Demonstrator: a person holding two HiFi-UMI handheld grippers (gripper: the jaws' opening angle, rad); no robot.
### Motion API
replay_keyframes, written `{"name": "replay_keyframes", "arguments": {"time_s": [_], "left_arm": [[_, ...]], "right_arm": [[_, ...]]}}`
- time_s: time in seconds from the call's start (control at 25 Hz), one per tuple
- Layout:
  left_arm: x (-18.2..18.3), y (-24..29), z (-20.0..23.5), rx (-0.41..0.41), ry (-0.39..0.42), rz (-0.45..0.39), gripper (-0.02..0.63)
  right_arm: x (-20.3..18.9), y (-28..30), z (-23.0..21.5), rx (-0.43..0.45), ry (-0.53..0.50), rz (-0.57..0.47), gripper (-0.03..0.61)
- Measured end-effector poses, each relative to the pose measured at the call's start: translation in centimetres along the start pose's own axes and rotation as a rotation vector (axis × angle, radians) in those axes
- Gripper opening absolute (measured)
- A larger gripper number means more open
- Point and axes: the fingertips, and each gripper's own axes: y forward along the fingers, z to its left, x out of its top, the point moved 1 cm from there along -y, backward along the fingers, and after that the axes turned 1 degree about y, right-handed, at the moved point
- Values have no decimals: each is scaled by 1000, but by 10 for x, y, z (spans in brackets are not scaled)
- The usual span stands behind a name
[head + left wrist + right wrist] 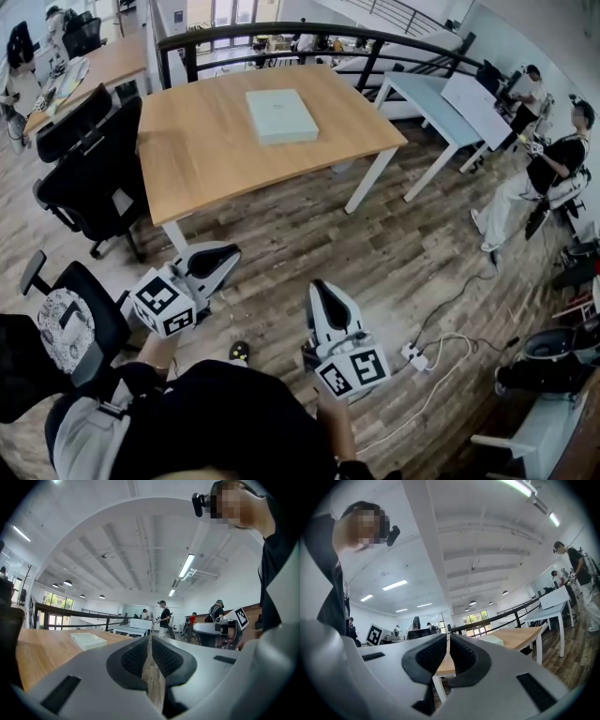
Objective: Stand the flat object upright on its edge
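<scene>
Slab (281, 115): pale green, lying flat on the wooden table (206, 159), toward the table's far middle. Whether it is a box or a book cannot be told. From the left gripper view it shows as a low block (88, 641) on the tabletop. From the right gripper view only one end (491, 640) shows past the jaw.

Left gripper (225, 253): held level over the plank floor (403, 244), well apart from the table. Its jaws are pressed together with nothing between them (150, 641). The hand behind its marker cube is mostly hidden.

Right gripper (323, 291): also level over the floor and well short of the table. Its jaws are likewise pressed together and empty (447, 641).

Office chairs (94, 178): black, at the table's left side. One nearer chair is cut off at the frame's left edge.

Power strip (412, 354): on the floor to the right, trailing white cable.

Seated person (544, 178): at far right, small and distorted by the lens.
</scene>
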Motion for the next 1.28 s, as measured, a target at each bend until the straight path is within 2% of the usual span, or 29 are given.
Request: {"name": "replay_keyframes", "arguments": {"time_s": [0.72,1.28], "left_arm": [[-1,6,66,-30,-8,-21,40],[-15,4,105,43,-45,-12,40]], "right_arm": [[-12,63,-1,-22,-3,3,32],[-28,107,-17,21,29,40,32]]}}
